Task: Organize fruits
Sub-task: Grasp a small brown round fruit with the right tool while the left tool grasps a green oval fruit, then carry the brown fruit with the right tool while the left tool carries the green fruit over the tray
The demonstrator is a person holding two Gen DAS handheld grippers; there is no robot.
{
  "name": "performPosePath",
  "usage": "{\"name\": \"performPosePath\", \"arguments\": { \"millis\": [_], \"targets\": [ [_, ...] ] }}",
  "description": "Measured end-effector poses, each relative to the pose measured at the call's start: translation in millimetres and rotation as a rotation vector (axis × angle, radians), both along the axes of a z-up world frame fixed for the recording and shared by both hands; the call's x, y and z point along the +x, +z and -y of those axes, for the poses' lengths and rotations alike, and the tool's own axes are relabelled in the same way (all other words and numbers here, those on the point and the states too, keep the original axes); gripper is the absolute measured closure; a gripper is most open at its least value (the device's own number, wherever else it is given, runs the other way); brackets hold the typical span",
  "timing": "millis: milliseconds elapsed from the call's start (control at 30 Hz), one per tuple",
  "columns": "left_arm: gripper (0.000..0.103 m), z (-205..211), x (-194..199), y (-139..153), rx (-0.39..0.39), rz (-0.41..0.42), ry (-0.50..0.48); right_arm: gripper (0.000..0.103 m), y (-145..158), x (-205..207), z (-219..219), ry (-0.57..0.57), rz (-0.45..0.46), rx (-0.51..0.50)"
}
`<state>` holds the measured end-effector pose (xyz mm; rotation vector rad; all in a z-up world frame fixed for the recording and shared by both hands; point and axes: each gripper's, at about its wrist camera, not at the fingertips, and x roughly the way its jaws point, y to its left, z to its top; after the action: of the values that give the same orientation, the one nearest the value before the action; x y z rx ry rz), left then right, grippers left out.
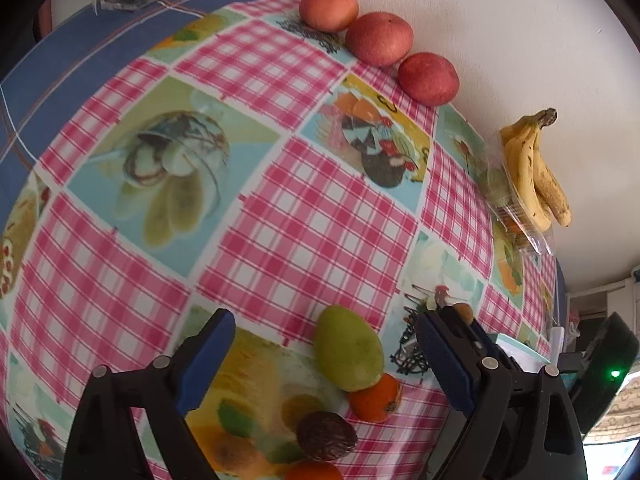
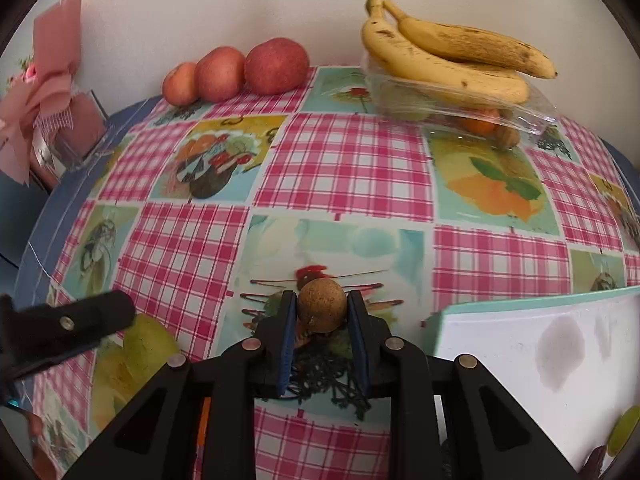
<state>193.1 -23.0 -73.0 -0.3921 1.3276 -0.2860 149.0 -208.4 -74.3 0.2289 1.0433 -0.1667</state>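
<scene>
My right gripper [image 2: 322,301] is shut on a small round brown fruit [image 2: 322,307], held just above the checked tablecloth [image 2: 344,168]. My left gripper [image 1: 324,319] stands open over a green mango [image 1: 348,348], one finger on each side and apart from it. Touching the mango is an orange fruit [image 1: 376,398], with a dark wrinkled fruit [image 1: 326,436] in front of it. Three red apples [image 1: 379,38] line the wall. Bananas [image 2: 452,60] lie on top of a clear plastic container [image 2: 532,118] that holds other fruit. The brown fruit [image 1: 464,313] also peeks out behind my left gripper's right finger.
A white box with a teal rim [image 2: 520,340] sits at the right front, with a green fruit [image 2: 624,428] at its corner. A pink gift box with a bow [image 2: 48,100] stands at the back left. The white wall [image 1: 500,20] borders the table's far side.
</scene>
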Motion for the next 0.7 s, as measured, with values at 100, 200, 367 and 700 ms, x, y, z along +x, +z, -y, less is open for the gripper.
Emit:
{"name": "performPosePath", "arguments": {
  "millis": [100, 200, 367, 700],
  "targets": [
    [0.025, 4.3, -2.5, -1.1, 0.0, -0.007, -0.013, 0.077, 9.7, -5.1, 8.6, -0.02, 0.022, 0.006],
    [0.037, 9.7, -5.9, -1.9, -0.012, -0.014, -0.023, 0.077, 22.2, -10.5, 17.1, -0.039, 0.051, 0.013],
    [0.052, 20.2, -9.5, -3.5, 0.012, -0.02, -0.046, 0.077, 44.3, -19.7, 27.9, -0.061, 0.106, 0.02],
    [0.06, 19.6, -13.4, 0.6, 0.049, 0.007, -0.034, 0.077, 88.9, -39.2, 45.0, -0.099, 0.215, 0.021]
  ]
}}
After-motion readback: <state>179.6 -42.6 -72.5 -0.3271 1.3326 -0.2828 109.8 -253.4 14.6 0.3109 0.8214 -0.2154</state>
